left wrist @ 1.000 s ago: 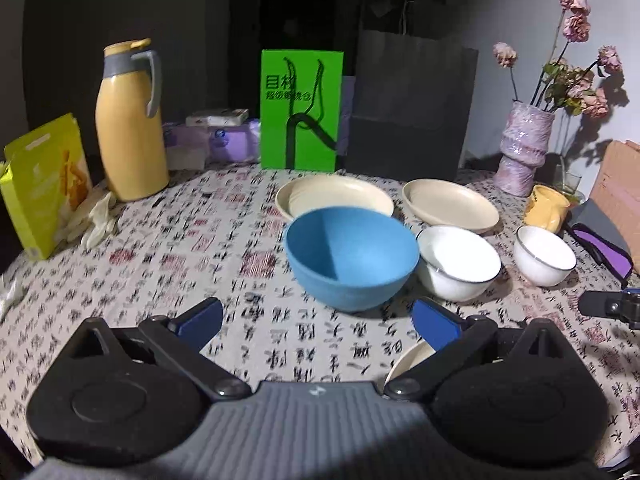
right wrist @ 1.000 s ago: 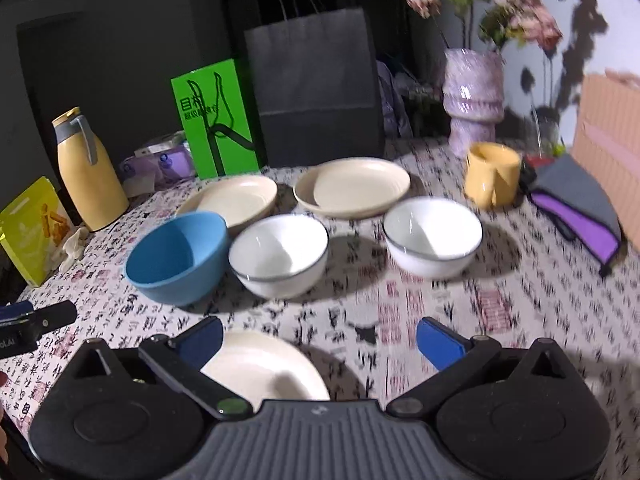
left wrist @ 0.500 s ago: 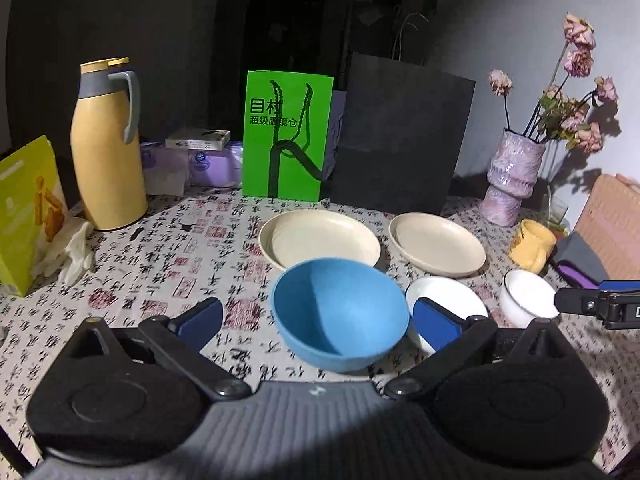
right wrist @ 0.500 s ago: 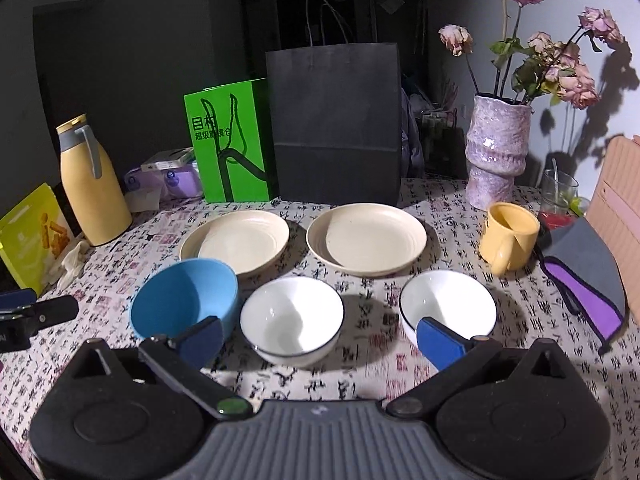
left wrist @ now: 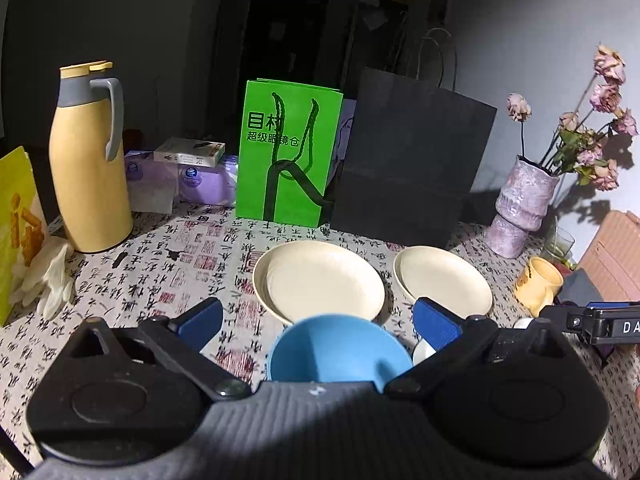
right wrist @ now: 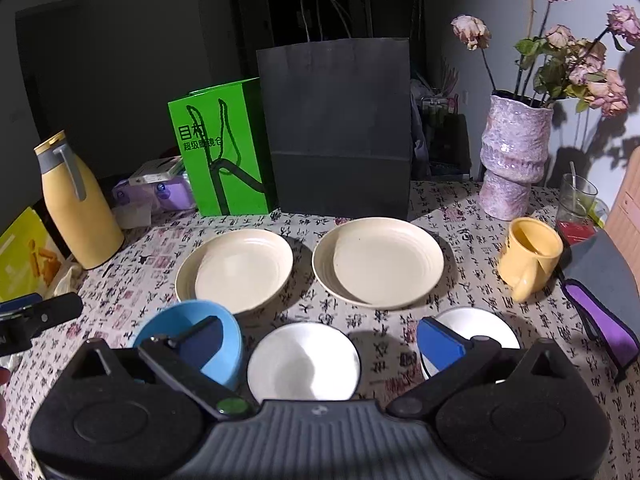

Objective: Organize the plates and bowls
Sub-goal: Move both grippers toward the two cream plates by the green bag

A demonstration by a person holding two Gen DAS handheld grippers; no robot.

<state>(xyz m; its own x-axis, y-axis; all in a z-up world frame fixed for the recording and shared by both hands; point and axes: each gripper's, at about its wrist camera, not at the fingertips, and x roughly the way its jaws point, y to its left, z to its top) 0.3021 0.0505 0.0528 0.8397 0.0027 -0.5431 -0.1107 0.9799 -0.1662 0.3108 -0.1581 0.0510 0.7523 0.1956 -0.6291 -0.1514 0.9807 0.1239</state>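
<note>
Left wrist view: the left gripper [left wrist: 316, 318] is spread wide and holds nothing, raised above the worktop [left wrist: 168, 264]. The blue bowl [left wrist: 340, 350] sits directly below and between its fingers, partly hidden by the gripper body. Ahead lie two cream plates, the left plate [left wrist: 320, 282] straight beyond the bowl and the right plate [left wrist: 444, 282] further right, apart from each other and not stacked. The right gripper's tip [left wrist: 592, 322] shows at the far right. Right wrist view: the right gripper [right wrist: 320, 334] is likewise wide apart and empty. A white bowl [right wrist: 304, 362] rests between its fingers; a second white bowl [right wrist: 474, 326] lies behind its right finger, and the blue bowl [right wrist: 192, 336] behind its left finger. Both plates [right wrist: 236, 270] [right wrist: 378, 266] lie beyond, side by side. A yellow mug [right wrist: 530, 258] stands to the right. Judgement: no piece is nested yet; the spread fingers and raised stance suit a descent onto a bowl rim.
</note>
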